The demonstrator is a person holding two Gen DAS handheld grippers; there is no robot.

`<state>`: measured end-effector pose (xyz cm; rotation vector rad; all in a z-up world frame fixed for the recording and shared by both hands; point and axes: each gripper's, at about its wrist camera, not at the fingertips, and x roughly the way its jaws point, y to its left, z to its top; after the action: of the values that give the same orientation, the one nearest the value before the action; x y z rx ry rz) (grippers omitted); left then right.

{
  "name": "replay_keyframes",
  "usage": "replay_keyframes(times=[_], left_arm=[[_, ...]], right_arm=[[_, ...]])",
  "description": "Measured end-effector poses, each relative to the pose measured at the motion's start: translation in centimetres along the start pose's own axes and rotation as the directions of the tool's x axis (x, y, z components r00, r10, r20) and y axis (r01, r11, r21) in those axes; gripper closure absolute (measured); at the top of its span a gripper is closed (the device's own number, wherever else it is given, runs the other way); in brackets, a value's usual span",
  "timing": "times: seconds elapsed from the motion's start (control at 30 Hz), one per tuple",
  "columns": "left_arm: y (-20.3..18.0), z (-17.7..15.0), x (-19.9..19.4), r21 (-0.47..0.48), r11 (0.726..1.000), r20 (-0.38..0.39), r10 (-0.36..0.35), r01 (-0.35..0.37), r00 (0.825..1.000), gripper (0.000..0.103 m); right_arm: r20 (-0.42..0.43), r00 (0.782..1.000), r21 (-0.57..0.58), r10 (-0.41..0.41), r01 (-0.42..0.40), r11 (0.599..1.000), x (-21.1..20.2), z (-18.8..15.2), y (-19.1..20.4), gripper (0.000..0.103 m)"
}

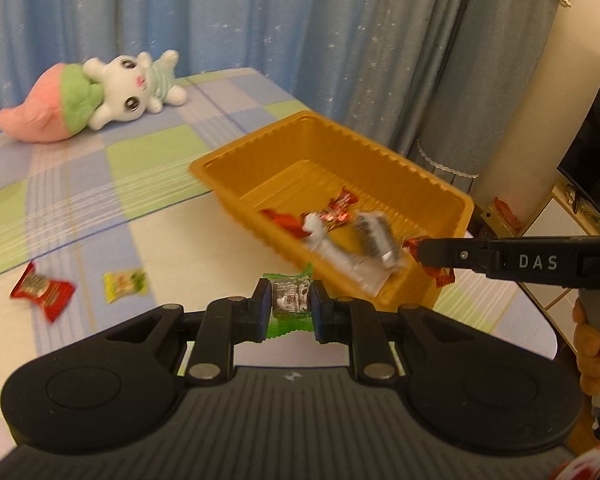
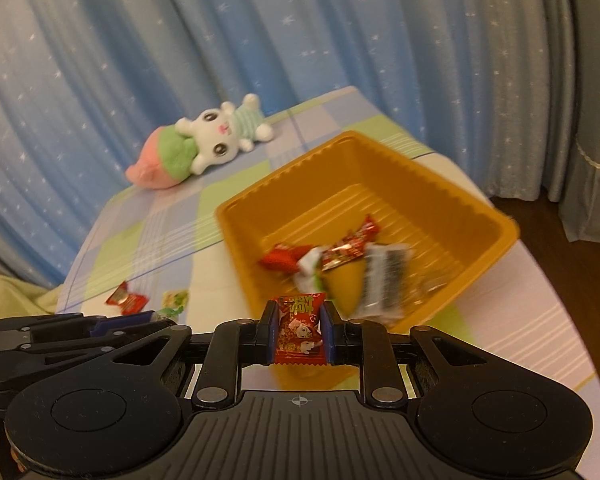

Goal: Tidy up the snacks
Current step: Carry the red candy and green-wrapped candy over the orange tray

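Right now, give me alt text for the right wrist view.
The right tool grips a red candy at the near edge of an orange tray holding several wrapped snacks. Two loose candies lie on the checked cloth; a plush toy rests beyond.

One orange tray [image 1: 428, 176] beyond the tongs holds about four wrapped snacks, two snacks lie loose leftward, two are gripped, one plush toy [image 1: 100, 96].
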<state>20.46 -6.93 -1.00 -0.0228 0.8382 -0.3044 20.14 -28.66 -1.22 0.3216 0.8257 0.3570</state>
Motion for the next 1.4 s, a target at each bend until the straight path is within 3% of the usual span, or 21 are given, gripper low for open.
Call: replay_keyframes(times=[0.53, 1.07, 1.4], left_arm=[[-4.1, 5.5, 5.9, -0.008, 0.999, 0.012, 0.038, -0.038, 0.999, 0.085], [-3.1, 10.4, 12.2, -0.032, 0.992, -0.023, 0.119, -0.12, 0.993, 0.085], [-2.8, 11.9, 15.5, -0.019, 0.992, -0.052, 0.127, -0.128, 0.991, 0.085]], right_arm=[[-0.008, 1.0, -0.025, 0.008, -0.009, 1.0, 2.5, 5.7, -6.2, 0.081], [-0.05, 0.998, -0.065, 0.043, -0.046, 0.997, 9.2, 10.6, -7.8, 0.081], [-0.059, 0.998, -0.049, 0.034, -0.037, 0.998, 11.4, 12.0, -8.5, 0.081]])
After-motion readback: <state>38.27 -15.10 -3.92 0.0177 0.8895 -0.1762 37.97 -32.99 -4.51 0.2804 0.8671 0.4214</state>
